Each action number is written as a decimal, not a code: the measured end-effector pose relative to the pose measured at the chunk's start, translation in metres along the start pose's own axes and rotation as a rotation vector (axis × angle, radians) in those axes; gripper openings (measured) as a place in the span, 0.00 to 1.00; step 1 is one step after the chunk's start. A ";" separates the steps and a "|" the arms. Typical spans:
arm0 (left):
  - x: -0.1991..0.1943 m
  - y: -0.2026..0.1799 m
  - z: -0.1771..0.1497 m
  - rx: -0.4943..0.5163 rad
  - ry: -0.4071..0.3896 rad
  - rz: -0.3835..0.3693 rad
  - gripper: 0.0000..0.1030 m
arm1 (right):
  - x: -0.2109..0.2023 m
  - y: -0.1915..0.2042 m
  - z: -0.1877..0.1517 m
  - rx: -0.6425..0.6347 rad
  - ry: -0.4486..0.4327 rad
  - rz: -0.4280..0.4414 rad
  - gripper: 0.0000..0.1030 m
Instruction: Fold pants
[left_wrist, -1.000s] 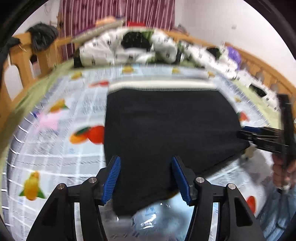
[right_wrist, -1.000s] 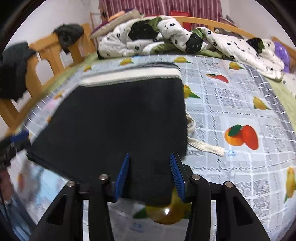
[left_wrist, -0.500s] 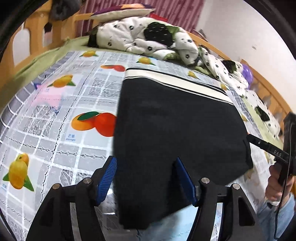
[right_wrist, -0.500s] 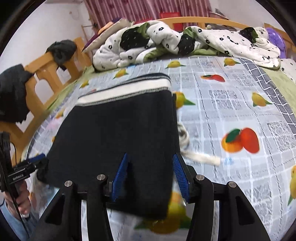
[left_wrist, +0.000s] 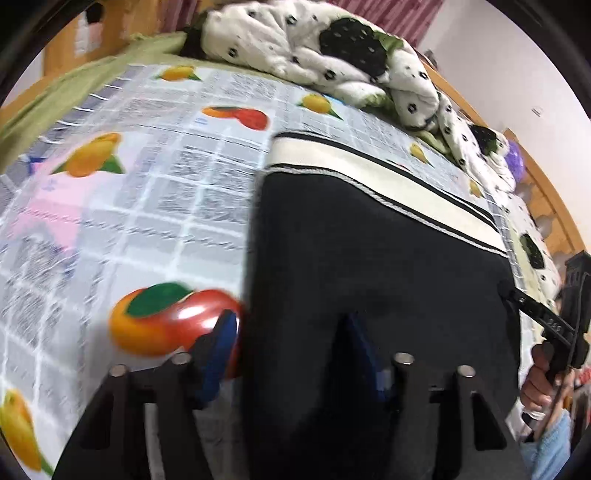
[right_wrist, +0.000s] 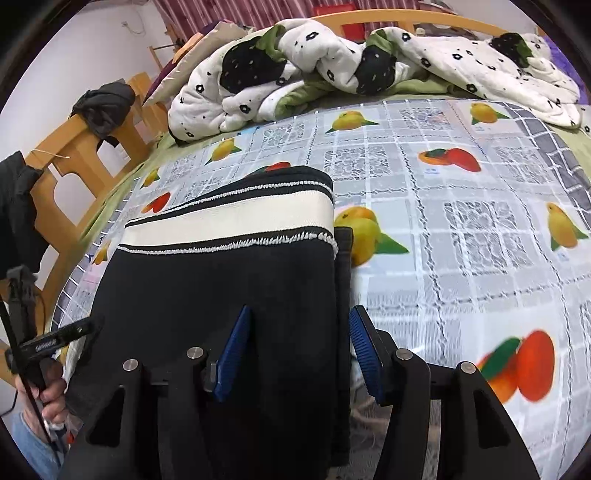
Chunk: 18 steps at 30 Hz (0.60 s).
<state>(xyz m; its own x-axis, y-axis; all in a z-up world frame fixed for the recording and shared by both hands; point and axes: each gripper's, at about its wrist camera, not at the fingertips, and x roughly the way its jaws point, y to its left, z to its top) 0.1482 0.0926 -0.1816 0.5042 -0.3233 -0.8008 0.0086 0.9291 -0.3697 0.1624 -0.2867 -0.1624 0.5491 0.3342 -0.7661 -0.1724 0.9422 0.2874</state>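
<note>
Between the blue pads of the left gripper (left_wrist: 291, 347) lies the near edge of the black pants (left_wrist: 373, 266), a folded dark slab on the fruit-print sheet (left_wrist: 147, 192) of the bed; the jaws stand apart with cloth between them, and whether they pinch it I cannot tell. The right gripper (right_wrist: 301, 343) straddles the pants' opposite near corner in the same way, jaws spread, its outer pad just off the fabric's side edge, so its hold cannot be told either. Each gripper points forward along the cloth, low over the bed. Farther out, the cream waistband (right_wrist: 229, 225) with black stripes and white stitching caps the far end of the fold. Beyond it sits a rumpled white quilt (right_wrist: 332, 62) with black flowers.
</note>
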 end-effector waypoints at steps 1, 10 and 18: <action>0.001 0.001 0.002 -0.005 0.007 -0.006 0.47 | 0.000 0.001 0.001 -0.016 -0.005 -0.002 0.52; 0.008 -0.004 0.016 0.017 -0.019 0.003 0.43 | 0.012 0.000 0.014 -0.030 -0.020 0.007 0.51; 0.012 -0.012 0.025 0.047 -0.045 0.040 0.42 | 0.020 -0.002 0.021 -0.026 -0.030 0.021 0.52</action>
<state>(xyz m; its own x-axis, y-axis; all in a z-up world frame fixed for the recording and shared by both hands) 0.1755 0.0821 -0.1747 0.5431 -0.2780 -0.7923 0.0276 0.9490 -0.3140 0.1908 -0.2822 -0.1659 0.5693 0.3530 -0.7425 -0.2048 0.9356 0.2877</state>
